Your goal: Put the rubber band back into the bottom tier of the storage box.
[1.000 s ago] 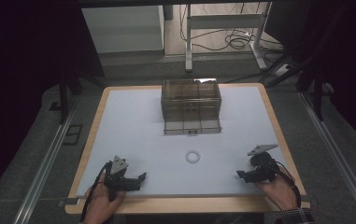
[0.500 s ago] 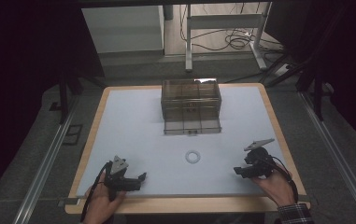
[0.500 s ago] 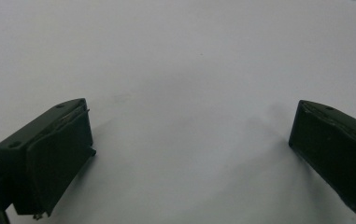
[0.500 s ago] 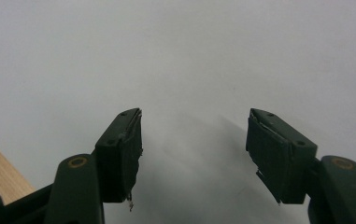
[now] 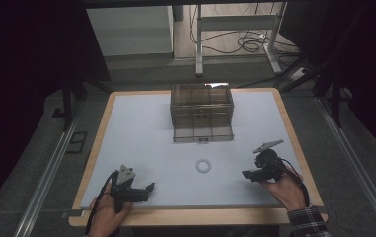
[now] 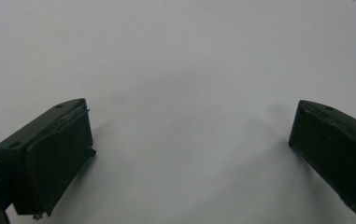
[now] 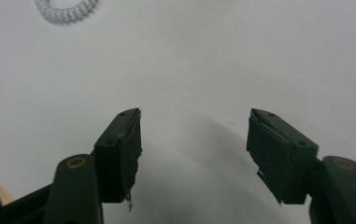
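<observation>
Probably the coil ring (image 5: 204, 165) is light, soft and springy, lying on the table (image 5: 141, 128) between both grippers. Right gripper (image 5: 247, 174) is pointing at it, jaws spread; left gripper (image 5: 150, 187) too. Pinching one side looks best.

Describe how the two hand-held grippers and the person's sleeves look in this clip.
Both are black two-jaw tools. The left hand-held gripper and the right hand-held gripper each carry a grey three-cornered plate on top and trail a black cable. Their jaws end in blocky black pads. A dark plaid sleeve shows at the right wrist.
</observation>
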`<act>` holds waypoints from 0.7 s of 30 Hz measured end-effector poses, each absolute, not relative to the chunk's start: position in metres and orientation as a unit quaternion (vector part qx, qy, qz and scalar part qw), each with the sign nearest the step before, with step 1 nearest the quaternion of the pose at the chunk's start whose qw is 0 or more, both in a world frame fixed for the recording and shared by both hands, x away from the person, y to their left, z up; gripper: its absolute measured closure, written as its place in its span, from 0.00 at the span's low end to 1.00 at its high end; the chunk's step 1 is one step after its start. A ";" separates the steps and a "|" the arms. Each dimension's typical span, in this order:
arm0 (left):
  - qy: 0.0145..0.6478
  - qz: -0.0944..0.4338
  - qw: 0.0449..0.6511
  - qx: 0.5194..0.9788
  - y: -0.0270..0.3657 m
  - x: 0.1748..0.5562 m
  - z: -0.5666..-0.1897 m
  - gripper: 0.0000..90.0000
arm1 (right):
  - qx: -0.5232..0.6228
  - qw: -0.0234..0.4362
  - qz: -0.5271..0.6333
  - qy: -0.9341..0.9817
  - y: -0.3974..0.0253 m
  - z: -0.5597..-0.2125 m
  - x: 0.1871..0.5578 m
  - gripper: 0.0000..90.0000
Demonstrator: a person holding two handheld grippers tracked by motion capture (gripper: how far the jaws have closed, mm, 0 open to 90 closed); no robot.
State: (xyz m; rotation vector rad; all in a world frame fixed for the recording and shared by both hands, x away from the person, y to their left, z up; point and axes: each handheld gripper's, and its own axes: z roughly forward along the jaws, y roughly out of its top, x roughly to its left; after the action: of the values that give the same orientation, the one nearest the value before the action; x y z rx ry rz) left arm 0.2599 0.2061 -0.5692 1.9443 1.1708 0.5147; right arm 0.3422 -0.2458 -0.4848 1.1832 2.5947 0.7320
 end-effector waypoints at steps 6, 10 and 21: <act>0.462 0.203 0.396 0.767 0.206 0.260 -0.569 0.00 | 0.393 0.094 0.246 0.881 -0.237 -0.483 0.350 0.46; 0.462 0.203 0.396 0.767 0.206 0.260 -0.569 0.00 | 0.387 0.091 0.248 0.884 -0.230 -0.483 0.356 0.51; 0.462 0.203 0.396 0.767 0.206 0.260 -0.569 0.00 | 0.382 0.086 0.245 0.887 -0.212 -0.484 0.372 0.61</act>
State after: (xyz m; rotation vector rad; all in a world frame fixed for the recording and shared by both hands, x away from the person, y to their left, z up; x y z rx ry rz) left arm 0.2599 0.2061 -0.5692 1.9446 1.1701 0.5155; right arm 0.3724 -0.2124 -0.4844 1.1388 2.6426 0.7305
